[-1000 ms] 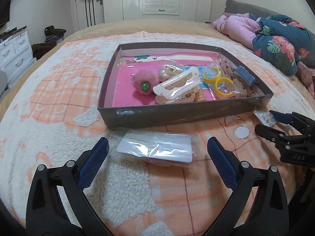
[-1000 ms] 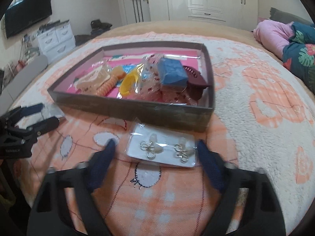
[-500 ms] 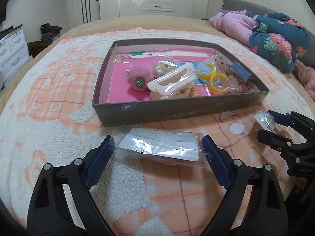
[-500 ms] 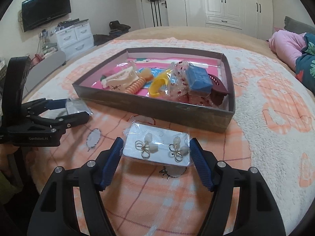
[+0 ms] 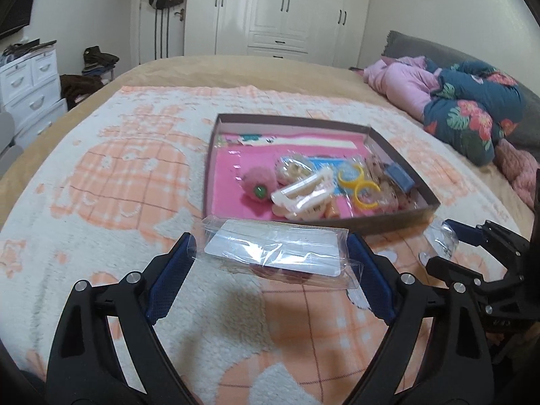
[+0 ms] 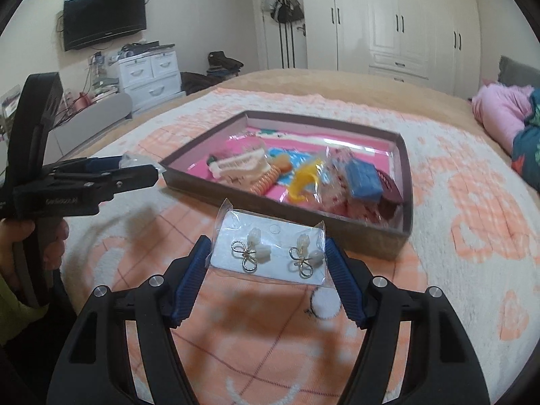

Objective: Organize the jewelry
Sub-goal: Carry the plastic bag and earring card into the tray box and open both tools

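My left gripper [image 5: 271, 256] is shut on a clear plastic packet with a white card [image 5: 275, 251], held above the blanket in front of the box. My right gripper [image 6: 268, 256] is shut on an earring card [image 6: 270, 254] in a clear sleeve, with two gold bow earrings, also lifted. The shallow brown box [image 5: 398, 221] with a pink floor lies ahead; in it are a pink pom-pom [image 5: 254, 185], a white hair clip [image 5: 303, 194], yellow rings [image 5: 359, 185] and a blue piece [image 6: 362, 177]. The right gripper shows in the left view [image 5: 445, 246], the left gripper in the right view [image 6: 148, 168].
The box rests on a white and orange fleece blanket [image 5: 111, 182] on a bed. Bundled pink and floral bedding [image 5: 465, 101] lies at the far right. White drawers [image 6: 152, 74] and a wall television [image 6: 104, 17] stand beyond the bed's left side.
Both grippers have closed on their packets and lifted them off the blanket, rising and tilting up so the box looks farther and lower.
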{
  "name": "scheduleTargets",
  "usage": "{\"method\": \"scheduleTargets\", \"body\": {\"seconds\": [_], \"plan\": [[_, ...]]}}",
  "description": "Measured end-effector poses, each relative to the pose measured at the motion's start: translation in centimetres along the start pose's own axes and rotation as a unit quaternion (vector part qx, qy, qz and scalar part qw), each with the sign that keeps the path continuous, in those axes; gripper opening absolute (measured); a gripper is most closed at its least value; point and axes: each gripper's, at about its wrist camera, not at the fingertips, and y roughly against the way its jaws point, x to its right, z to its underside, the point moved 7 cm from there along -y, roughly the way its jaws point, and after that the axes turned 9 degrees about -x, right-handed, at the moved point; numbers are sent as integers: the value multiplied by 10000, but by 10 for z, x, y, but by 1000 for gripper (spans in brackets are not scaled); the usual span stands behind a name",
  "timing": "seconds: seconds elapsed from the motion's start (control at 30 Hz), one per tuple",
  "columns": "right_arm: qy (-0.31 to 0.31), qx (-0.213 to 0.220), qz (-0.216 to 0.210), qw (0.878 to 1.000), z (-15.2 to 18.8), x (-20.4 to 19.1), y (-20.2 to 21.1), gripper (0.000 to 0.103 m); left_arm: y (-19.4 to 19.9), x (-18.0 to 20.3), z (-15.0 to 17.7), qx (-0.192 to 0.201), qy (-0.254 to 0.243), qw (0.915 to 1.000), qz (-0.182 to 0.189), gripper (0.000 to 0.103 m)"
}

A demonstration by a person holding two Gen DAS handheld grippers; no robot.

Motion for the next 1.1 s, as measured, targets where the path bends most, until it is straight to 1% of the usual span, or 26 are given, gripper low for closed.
{"method": "scheduleTargets", "body": {"seconds": [0.3,0.57,0.83,0.97,1.1], "plan": [[56,160,85,9998,-30,-2,-6,67,-2,-16,-22,139,181,9997,-116,81],[-29,200,162,9997,-52,9,-20,67,-15,-26,-47,171,286,9993,-165,81],[-166,160,295,9993,-68,20,-38,67,-32,-22,-61,124,221,9993,-272,81],[-231,107,378,9990,-71,27,-46,67,-42,-22,-69,100,169,9992,-337,81],[-281,30,444,9986,-71,34,-54,68,-56,-20,-76,16,150,9994,-313,81]]}}
